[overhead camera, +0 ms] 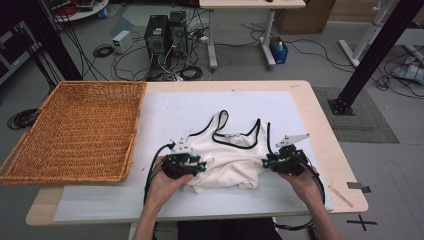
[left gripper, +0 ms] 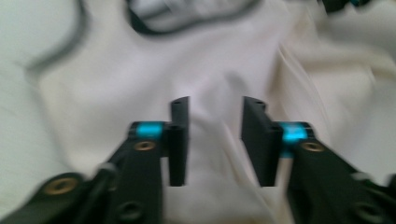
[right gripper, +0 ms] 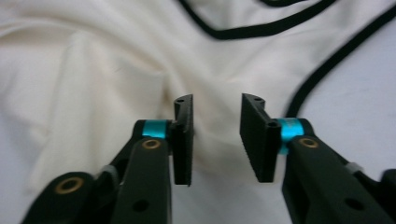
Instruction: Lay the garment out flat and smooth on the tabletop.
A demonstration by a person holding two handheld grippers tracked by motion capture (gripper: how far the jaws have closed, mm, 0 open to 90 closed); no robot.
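On white mat at near middle of desk: cream tank top with black trim, lower half bunched toward person, straps spread away. Left hand-held gripper at garment's left edge, right hand-held gripper at right edge, probably to take both sides at once. Both with jaws parted, cloth between but nothing pinched (left gripper view blurred). Wicker basket sits empty at left, likely destination for garment.

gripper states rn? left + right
Left gripper: open, jaws apart over the top, holding nothing.
Right gripper: open, jaws apart over the top's edge, holding nothing.
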